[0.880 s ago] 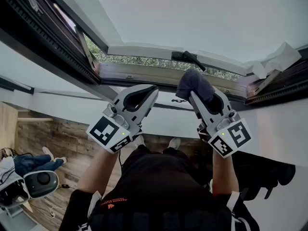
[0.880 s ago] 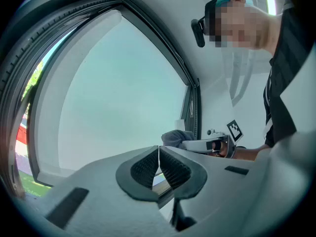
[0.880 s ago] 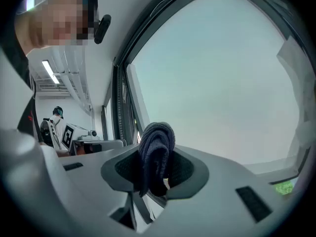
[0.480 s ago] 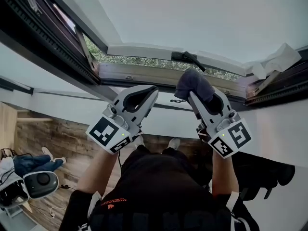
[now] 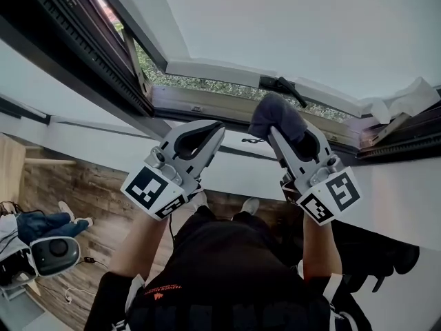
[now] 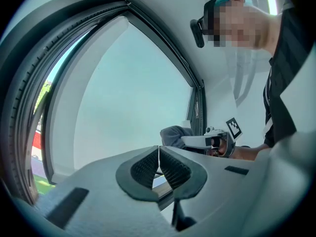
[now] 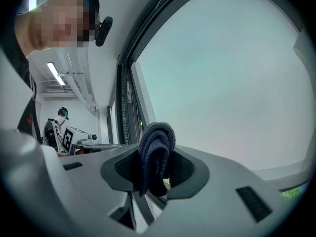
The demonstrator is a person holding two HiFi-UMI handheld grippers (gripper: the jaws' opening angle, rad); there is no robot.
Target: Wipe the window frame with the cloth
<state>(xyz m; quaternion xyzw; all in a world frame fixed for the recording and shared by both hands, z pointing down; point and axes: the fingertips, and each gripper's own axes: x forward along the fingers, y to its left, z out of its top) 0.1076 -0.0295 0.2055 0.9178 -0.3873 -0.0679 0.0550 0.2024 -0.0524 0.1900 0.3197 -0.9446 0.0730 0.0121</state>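
Note:
A bunched dark grey cloth (image 5: 274, 115) sticks out of my right gripper (image 5: 279, 126), which is shut on it; the right gripper view shows the cloth (image 7: 156, 147) folded between the pads. The cloth sits just short of the lower window frame (image 5: 207, 109), close under the black window handle (image 5: 281, 85). My left gripper (image 5: 219, 128) is shut with nothing in it, its ribbed pads (image 6: 165, 168) meeting, and it hangs left of the cloth below the frame. The right gripper with the cloth (image 6: 174, 133) also shows in the left gripper view.
The opened dark sash with its rubber seal (image 5: 76, 40) slants along the upper left. Crumpled white paper (image 5: 406, 95) lies on the frame at the right. Below are a wooden floor, a white device (image 5: 52, 252) and a second person (image 7: 58, 125) in the room.
The head camera has tilted a little, so the frame and sash sit slightly higher and further right in view. Both grippers hold nearly the same pose, the cloth still gripped.

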